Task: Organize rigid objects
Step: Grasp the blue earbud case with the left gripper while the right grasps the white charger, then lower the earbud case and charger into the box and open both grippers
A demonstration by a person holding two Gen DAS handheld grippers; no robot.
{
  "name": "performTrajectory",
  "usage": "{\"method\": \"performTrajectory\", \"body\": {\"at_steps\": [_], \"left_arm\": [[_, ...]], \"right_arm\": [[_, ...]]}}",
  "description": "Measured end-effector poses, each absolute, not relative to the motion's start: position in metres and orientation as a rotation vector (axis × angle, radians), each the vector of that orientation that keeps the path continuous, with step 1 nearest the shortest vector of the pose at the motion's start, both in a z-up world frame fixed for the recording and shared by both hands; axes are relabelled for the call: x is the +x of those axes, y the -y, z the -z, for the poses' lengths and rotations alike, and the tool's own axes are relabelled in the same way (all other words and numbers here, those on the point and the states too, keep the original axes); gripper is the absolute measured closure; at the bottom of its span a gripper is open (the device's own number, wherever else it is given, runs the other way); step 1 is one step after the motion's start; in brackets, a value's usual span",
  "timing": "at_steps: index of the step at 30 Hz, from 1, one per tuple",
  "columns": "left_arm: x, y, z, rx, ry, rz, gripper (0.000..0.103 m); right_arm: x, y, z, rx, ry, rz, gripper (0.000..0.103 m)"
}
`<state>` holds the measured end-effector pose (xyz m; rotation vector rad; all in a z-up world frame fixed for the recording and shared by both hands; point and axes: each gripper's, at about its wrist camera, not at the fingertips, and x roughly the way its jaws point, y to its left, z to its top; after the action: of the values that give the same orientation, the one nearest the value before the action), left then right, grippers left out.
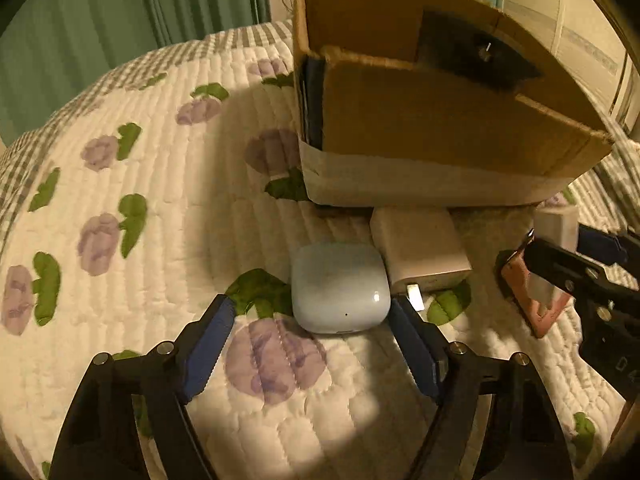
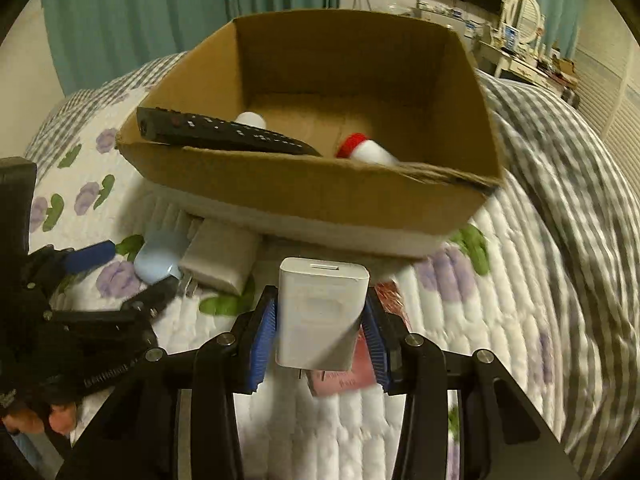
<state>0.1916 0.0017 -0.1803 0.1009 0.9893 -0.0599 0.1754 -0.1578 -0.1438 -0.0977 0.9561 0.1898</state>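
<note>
A pale blue earbud case lies on the quilt, just ahead of my open left gripper, between its fingertips. A white charger block lies beside it, against the cardboard box. My right gripper is shut on a white power adapter, held above the quilt in front of the box. The box holds a black remote and a red-capped white bottle. The adapter also shows in the left wrist view.
A pink flat item lies on the quilt under the right gripper. The floral quilt spreads left of the box. Green curtains hang behind; a dresser stands far right.
</note>
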Motion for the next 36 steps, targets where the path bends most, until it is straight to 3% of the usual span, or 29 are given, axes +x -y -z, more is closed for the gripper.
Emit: {"method": "performTrajectory", "body": {"at_steps": [5, 6, 8, 20, 29, 36], "left_arm": [[0.196, -0.003, 0.186, 0.092, -0.992, 0.084, 0.031], [0.194, -0.004, 0.185, 0.08, -0.986, 0.103, 0.035], [0.192, -0.003, 0.184, 0.076, -0.979, 0.126, 0.052], [0.149, -0.009, 0.135, 0.03, -0.901, 0.099, 0.053], [0.126, 0.013, 0.041, 0.023, -0.723, 0.123, 0.053], [0.164, 0.027, -0.008, -0.011, -0.661, 0.124, 0.053]], "right_arm": [[0.198, 0.144, 0.16, -0.072, -0.976, -0.199, 0.062], [0.2, 0.143, 0.162, -0.067, -0.978, -0.203, 0.062], [0.2, 0.142, 0.163, -0.067, -0.978, -0.211, 0.062], [0.174, 0.148, 0.14, -0.08, -0.941, -0.232, 0.062], [0.155, 0.161, 0.055, -0.108, -0.809, -0.261, 0.062], [0.181, 0.171, -0.009, -0.096, -0.704, -0.255, 0.062]]}}
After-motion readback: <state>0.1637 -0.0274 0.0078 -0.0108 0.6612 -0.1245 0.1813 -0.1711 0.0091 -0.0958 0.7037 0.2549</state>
